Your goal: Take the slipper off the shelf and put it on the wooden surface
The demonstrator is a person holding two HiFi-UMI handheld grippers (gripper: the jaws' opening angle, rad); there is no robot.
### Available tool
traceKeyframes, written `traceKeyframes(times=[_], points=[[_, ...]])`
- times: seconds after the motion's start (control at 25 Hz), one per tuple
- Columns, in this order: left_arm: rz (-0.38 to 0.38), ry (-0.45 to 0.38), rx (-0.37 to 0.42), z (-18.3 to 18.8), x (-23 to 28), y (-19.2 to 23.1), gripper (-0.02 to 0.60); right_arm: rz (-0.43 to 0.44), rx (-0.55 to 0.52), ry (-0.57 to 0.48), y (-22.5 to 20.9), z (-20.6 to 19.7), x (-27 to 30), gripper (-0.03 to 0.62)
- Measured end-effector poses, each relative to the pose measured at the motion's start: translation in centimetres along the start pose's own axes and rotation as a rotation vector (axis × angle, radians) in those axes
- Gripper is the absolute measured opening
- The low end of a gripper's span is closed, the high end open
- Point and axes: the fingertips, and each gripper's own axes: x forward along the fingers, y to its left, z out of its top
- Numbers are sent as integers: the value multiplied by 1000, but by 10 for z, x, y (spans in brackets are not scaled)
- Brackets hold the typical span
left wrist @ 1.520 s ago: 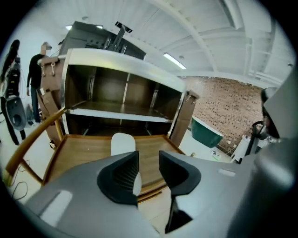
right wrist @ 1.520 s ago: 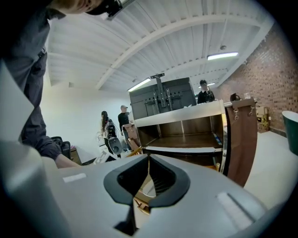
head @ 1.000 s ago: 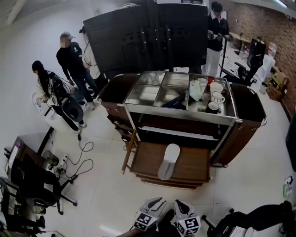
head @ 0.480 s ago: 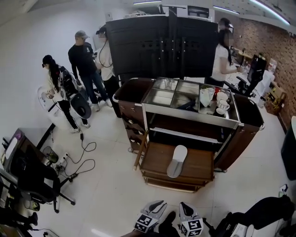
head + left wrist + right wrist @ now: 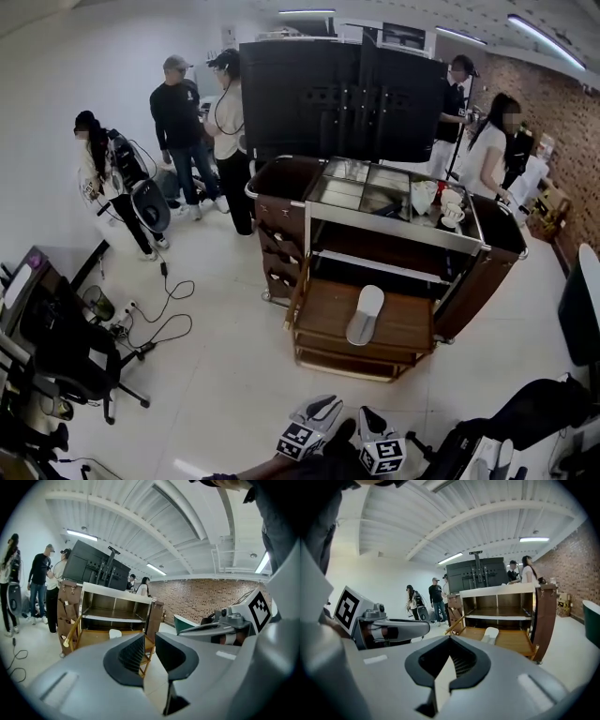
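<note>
A pale grey slipper [image 5: 366, 314] lies lengthwise on the low wooden surface [image 5: 323, 317] at the front of the brown cart, below the cart's shelf [image 5: 375, 267]. Both gripper views show the slipper [image 5: 115, 633] [image 5: 490, 634] far ahead. My left gripper [image 5: 317, 411] and right gripper [image 5: 371, 418] hang side by side at the bottom of the head view, well back from the cart. The left gripper [image 5: 150, 644] has a narrow gap between its jaws, with nothing in it. The right gripper [image 5: 450, 656] has its jaw tips together and holds nothing.
The cart's steel top [image 5: 361, 183] carries trays and white cups [image 5: 450, 211]. A black panel [image 5: 337, 94] stands behind it, with several people around. Office chairs [image 5: 66, 356] and floor cables [image 5: 155, 323] are at the left; a dark chair [image 5: 525, 422] is at the lower right.
The head view has swung: the cart now sits further right and a little smaller. People behind it have moved. The slipper stays on the wooden surface and both grippers stay low.
</note>
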Motion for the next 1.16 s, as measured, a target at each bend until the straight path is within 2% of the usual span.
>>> traceKeyframes(times=[0.16,0.68,1.16], points=[[-10,-30,8,9,-1,1,83,-24,-59,-29,0,18,2,0],[-56,-29,9,8,-3,-6,78,-30,-58,-27,16,16,-3,0],[-51,-19,-5,-1,-4,5,75,-31,-57,5,17,6,5,0]])
